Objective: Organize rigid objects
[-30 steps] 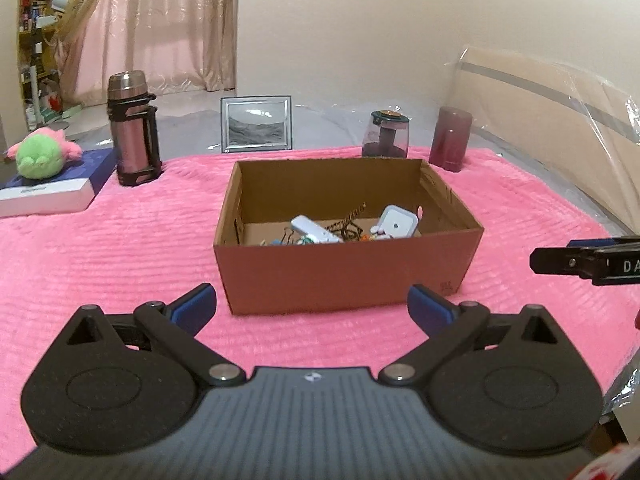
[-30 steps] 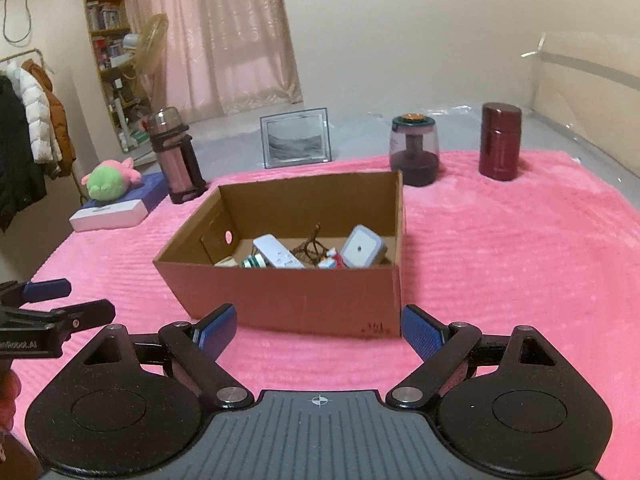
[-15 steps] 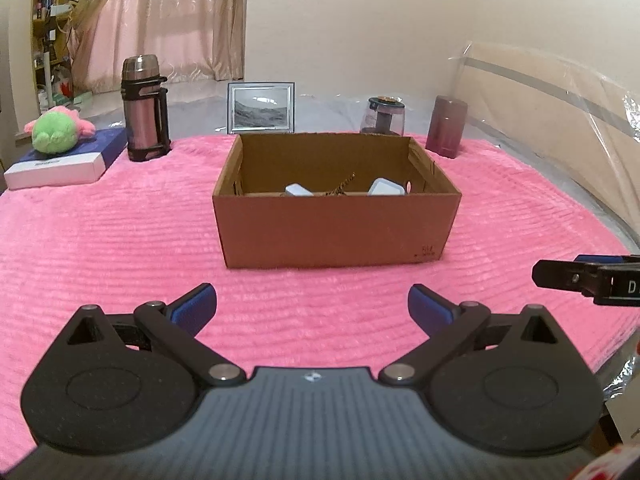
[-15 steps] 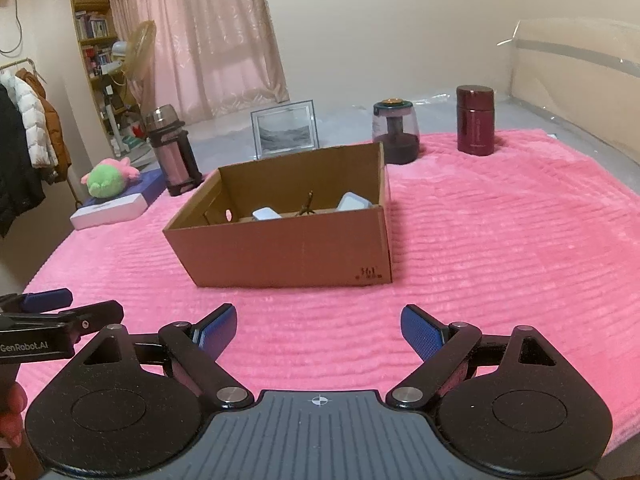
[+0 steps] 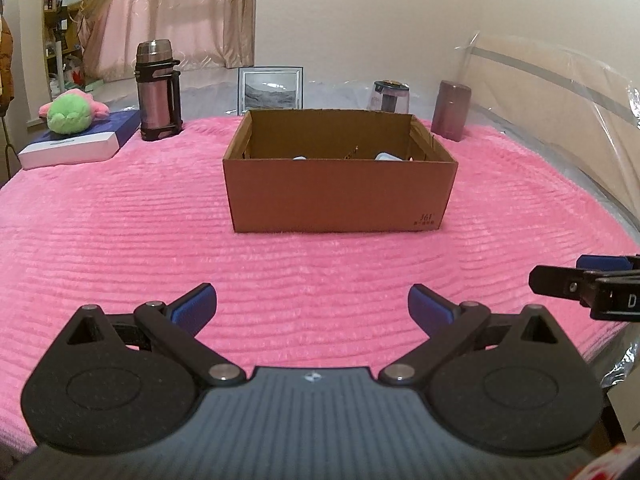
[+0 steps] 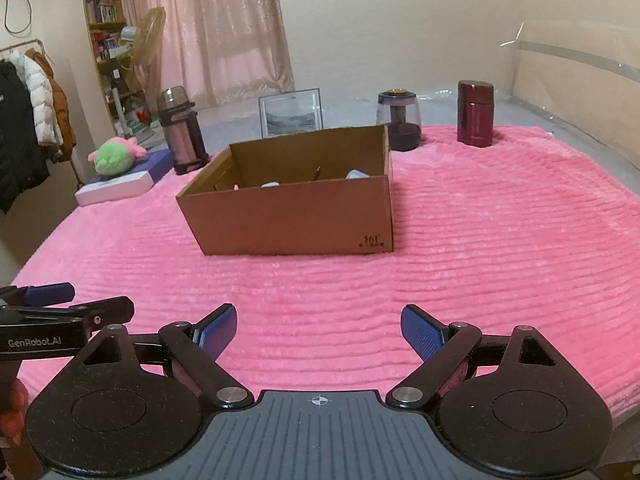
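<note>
Cardboard box point(image 5: 340, 196) sits open-topped at the centre of both views, on a pink ribbed blanket point(image 5: 120, 240) that covers the whole surface; only the tops of a few pale small objects point(image 6: 358, 175) and a thin brown stick show over its near wall, so what lies inside I cannot tell. Nearest, at the bottom of the left wrist view, the left gripper point(image 5: 312, 304) hangs over bare blanket with its blue-padded jaws spread wide and nothing between them. The right gripper point(image 6: 318, 326) stands just the same at the bottom of its own view, jaws wide apart and empty, and each one pokes into the other's frame at the side edge. Both are well short of the box. Beyond the box, toward the upper middle of the frame, a framed landscape picture point(image 5: 271, 93) stands upright where the blanket ends and clear plastic sheeting begins. To its right stand a small glass jar with a dark lid point(image 6: 398, 125) and a dark red cylindrical canister point(image 6: 475, 114), both at the blanket's far edge. To the left a steel thermos in a black carrier point(image 5: 157, 90) stands upright, and farther left a green and pink plush toy point(image 5: 72, 110) rests on a flat blue and white box point(image 5: 76, 142). At the upper left of the frame are pink curtains point(image 6: 208, 28), a bookshelf point(image 6: 102, 24), a standing fan point(image 6: 146, 46) and jackets on a rack point(image 6: 28, 128); a plain cream wall fills the rest.
</note>
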{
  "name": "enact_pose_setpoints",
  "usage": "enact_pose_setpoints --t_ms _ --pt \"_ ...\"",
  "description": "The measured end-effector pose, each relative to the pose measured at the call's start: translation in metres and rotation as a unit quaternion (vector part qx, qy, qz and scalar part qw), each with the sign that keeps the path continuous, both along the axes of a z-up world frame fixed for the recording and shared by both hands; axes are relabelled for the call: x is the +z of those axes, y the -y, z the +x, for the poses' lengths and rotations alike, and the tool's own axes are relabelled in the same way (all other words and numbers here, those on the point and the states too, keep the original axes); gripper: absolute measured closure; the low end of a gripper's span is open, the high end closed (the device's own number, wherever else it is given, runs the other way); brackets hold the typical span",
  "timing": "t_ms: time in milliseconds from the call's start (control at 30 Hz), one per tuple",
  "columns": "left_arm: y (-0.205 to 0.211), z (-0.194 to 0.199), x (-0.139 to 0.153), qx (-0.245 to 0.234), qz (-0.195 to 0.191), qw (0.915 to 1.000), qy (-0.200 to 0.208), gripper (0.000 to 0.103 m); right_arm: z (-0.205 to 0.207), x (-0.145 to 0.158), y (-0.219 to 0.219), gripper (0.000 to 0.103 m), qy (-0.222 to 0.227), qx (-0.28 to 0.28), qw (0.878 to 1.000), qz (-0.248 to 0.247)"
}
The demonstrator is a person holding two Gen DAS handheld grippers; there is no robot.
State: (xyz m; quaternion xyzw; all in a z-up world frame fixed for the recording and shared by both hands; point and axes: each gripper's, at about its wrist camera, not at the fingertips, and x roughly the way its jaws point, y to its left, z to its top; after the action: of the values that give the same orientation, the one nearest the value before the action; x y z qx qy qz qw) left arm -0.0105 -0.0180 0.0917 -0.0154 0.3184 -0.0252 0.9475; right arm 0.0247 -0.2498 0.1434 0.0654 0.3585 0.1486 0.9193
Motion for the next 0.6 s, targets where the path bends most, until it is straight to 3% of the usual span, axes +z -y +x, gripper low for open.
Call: enact_pose_setpoints --t_ms 600 --pt "0.006 -0.023 -0.016 0.005 0.001 0.9998 -0.019 0.002 -0.023 -0.019 -0.005 0.017 -0.015 -0.002 1.000 -0.008"
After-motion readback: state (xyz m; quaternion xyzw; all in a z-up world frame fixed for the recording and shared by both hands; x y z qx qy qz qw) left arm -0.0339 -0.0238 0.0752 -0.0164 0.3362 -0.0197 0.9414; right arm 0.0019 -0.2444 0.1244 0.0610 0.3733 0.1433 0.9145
